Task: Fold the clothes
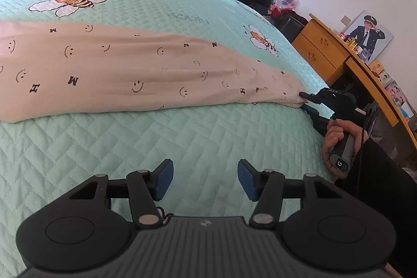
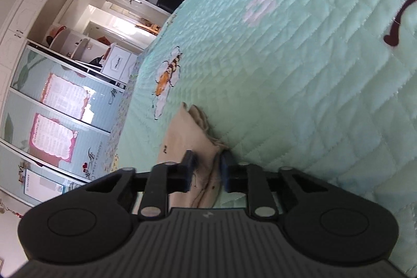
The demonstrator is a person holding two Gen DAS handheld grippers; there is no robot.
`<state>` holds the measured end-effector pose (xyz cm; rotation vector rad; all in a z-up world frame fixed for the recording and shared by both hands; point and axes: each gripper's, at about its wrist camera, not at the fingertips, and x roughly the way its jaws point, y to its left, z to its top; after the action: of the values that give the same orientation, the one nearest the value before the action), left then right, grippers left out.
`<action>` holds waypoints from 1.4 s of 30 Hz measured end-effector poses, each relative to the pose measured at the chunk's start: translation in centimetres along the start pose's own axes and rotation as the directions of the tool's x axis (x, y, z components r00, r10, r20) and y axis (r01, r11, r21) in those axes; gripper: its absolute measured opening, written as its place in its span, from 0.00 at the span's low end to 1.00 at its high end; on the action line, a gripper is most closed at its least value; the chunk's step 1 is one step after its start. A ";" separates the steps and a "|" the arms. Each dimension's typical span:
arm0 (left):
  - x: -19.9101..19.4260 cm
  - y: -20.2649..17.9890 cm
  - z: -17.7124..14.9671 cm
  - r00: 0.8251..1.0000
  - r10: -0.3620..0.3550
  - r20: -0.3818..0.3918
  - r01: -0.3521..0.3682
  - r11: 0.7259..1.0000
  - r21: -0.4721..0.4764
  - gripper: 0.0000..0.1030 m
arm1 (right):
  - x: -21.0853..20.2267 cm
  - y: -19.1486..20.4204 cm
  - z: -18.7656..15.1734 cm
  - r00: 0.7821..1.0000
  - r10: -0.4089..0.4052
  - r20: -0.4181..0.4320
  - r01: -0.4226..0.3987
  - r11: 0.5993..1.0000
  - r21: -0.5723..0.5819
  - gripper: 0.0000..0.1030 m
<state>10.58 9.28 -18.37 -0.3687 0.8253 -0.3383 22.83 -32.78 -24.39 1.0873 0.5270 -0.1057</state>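
Beige cloth (image 1: pixel 117 69) printed with smiley faces lies stretched left to right across the mint quilted bed (image 1: pixel 182 137). At its right end the right gripper (image 2: pixel 206 170) has its jaws clamped on the cloth's hem. Nearer, the left gripper (image 1: pixel 206 179) hovers over bare quilt, jaws apart and empty.

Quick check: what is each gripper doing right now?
Left gripper: open, holding nothing, above the bedspread.
Right gripper: shut on the garment end.

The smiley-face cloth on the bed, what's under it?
The smiley-face cloth lies on the mint quilted bedspread, which shows all around it. Whatever lies directly beneath is covered.
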 end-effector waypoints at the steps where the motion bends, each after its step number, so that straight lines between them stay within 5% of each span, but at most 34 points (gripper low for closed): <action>1: -0.1 0.0 0.0 1.000 0.001 0.002 -0.001 1.000 -0.002 0.56 | 0.0 0.0 0.0 1.000 -0.002 -0.001 0.002 1.000 -0.004 0.14; 9: -0.8 0.6 -0.1 1.000 0.014 0.023 -0.014 1.000 -0.016 0.56 | -0.9 2.2 0.2 1.000 -0.015 0.015 0.016 0.992 -0.121 0.12; 13: -1.9 1.3 -0.3 0.999 0.014 0.046 -0.012 0.999 -0.039 0.56 | -1.3 6.3 -1.0 1.000 -0.010 0.028 0.018 0.956 -0.293 0.12; 21: -5.2 4.4 -1.2 0.992 0.024 0.125 -0.009 0.993 -0.120 0.56 | -2.0 18.9 -11.5 0.988 0.140 -0.064 -0.146 0.714 -0.684 0.11; 30: -9.9 10.5 -3.5 0.971 0.082 0.223 -0.027 0.970 -0.240 0.56 | 0.7 26.3 -32.0 0.937 0.161 -0.310 -0.349 0.480 -0.805 0.11; 36: -12.2 14.0 -5.2 0.955 0.089 0.281 0.004 0.949 -0.315 0.56 | 1.2 26.8 -40.3 0.932 0.109 -0.345 -0.359 0.390 -0.848 0.11; 42: -12.1 14.8 -5.6 0.942 0.089 0.324 0.025 0.943 -0.332 0.56 | 1.4 25.7 -41.9 0.946 0.059 -0.317 -0.317 0.352 -0.881 0.12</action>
<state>0.90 26.53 -20.63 -0.7077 0.5489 -0.0961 17.69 15.80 -18.98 -0.0161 0.5431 0.5154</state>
